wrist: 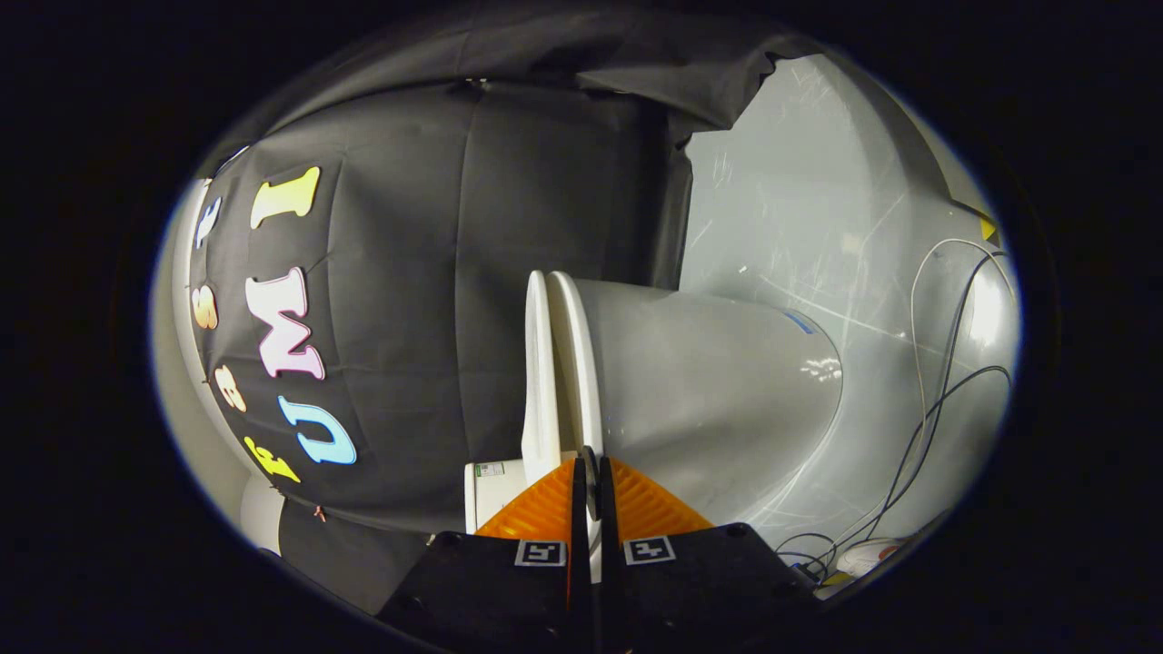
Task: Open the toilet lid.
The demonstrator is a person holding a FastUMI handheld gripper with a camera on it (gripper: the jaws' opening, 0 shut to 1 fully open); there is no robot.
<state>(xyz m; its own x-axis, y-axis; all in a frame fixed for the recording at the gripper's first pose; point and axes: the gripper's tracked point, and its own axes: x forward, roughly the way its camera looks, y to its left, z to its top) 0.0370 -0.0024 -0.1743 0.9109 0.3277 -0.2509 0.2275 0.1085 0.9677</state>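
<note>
A staged recording booth here, not a real bathroom. Black cloth (509,272) hangs as the wall, creased and draped, with its upper edge folded away from a bare grey panel (800,191) covered in scratches. One toilet (709,381) sits against that grey surface, with no tiles, sink or plumbing fittings around it. Loose cables (936,400) trail across the grey surface beside it, running to a small device (868,554) near the gripper. Cloth, scuffed board and wiring all say test set-up.
</note>
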